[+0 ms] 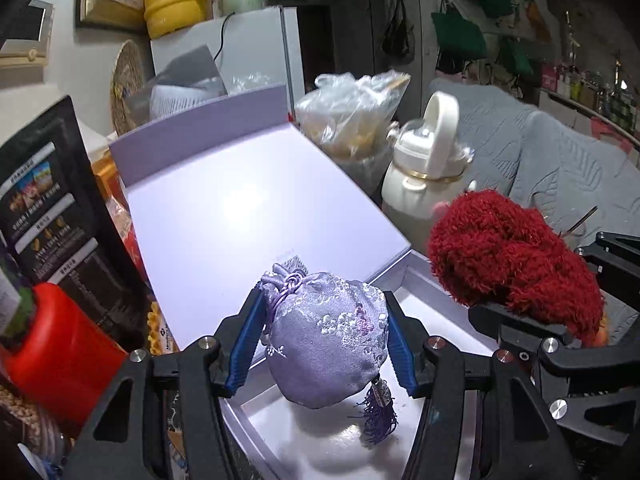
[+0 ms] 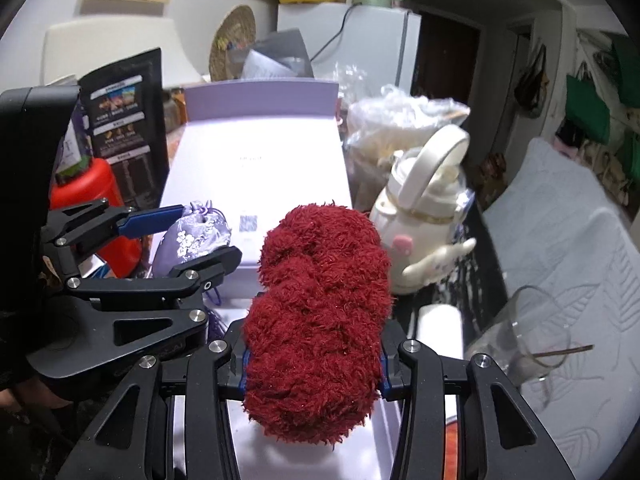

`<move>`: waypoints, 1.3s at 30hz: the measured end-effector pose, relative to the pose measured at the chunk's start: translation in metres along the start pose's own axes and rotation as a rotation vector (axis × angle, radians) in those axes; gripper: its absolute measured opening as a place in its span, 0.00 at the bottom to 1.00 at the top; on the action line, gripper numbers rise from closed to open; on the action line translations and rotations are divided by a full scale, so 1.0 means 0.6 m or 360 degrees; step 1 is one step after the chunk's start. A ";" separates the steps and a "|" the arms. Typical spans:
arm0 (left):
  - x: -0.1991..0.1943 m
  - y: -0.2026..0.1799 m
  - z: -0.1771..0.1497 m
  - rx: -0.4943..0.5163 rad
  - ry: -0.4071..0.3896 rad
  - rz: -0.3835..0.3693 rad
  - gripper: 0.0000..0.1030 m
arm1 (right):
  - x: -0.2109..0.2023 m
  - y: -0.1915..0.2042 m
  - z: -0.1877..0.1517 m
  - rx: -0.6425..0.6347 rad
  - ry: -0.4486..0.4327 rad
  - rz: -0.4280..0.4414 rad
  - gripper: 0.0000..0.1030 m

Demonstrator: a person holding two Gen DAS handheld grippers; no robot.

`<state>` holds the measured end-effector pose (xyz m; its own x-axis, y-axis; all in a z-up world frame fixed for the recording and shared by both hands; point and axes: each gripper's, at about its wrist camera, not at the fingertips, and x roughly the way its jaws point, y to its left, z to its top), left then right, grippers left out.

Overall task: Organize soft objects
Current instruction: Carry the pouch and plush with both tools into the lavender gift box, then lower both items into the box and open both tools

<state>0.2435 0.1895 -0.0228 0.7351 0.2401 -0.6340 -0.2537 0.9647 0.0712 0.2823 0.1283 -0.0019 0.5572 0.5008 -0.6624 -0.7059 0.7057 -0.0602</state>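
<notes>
My left gripper (image 1: 324,300) is shut on a lilac brocade pouch (image 1: 332,336) with a knotted cord and a purple tassel. The blue pads press its two sides. It hangs just above the floor of an open lilac gift box (image 1: 436,344). The box lid (image 1: 240,200) leans back behind it. My right gripper (image 2: 314,360) is shut on a fuzzy dark red plush (image 2: 320,312), which hides the fingertips. In the left wrist view the red plush (image 1: 512,260) sits to the right, over the box's right edge. The right wrist view shows the left gripper (image 2: 200,232) and pouch (image 2: 192,240) at the left.
A cream bottle with a loop handle (image 1: 424,176) and a plastic bag (image 1: 352,116) stand right of the lid. A red canister (image 1: 56,344) and a black snack bag (image 1: 52,200) crowd the left. A glass cup (image 2: 528,332) lies on a grey quilt (image 2: 580,280).
</notes>
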 end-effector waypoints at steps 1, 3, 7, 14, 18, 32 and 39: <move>0.007 0.000 -0.002 0.0002 0.0011 0.0009 0.55 | 0.007 -0.002 0.000 0.0008 0.0014 0.0006 0.42; 0.020 0.000 -0.005 -0.0001 0.0038 0.0015 0.55 | 0.022 -0.004 -0.003 -0.0001 0.0048 -0.0011 0.42; 0.044 0.004 -0.011 -0.0030 0.0095 0.0019 0.55 | 0.045 -0.006 -0.010 0.0008 0.0111 0.0012 0.42; 0.064 0.004 -0.017 -0.0026 0.0130 0.0061 0.57 | 0.074 -0.013 -0.014 0.0051 0.0186 0.0062 0.44; 0.068 0.001 -0.016 -0.0025 0.0144 0.0092 0.59 | 0.089 -0.022 -0.013 0.0101 0.0227 0.0085 0.46; 0.043 -0.005 0.000 0.0000 0.0133 0.0196 0.75 | 0.072 -0.036 -0.018 0.0074 0.0247 -0.0044 0.65; -0.009 -0.007 0.022 -0.0013 0.0048 0.0171 0.75 | 0.028 -0.042 -0.006 0.0101 0.0182 -0.0083 0.65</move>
<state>0.2490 0.1855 -0.0097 0.6843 0.3385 -0.6459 -0.3353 0.9326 0.1336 0.3083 0.1171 -0.0142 0.5366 0.4046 -0.7405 -0.6459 0.7617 -0.0519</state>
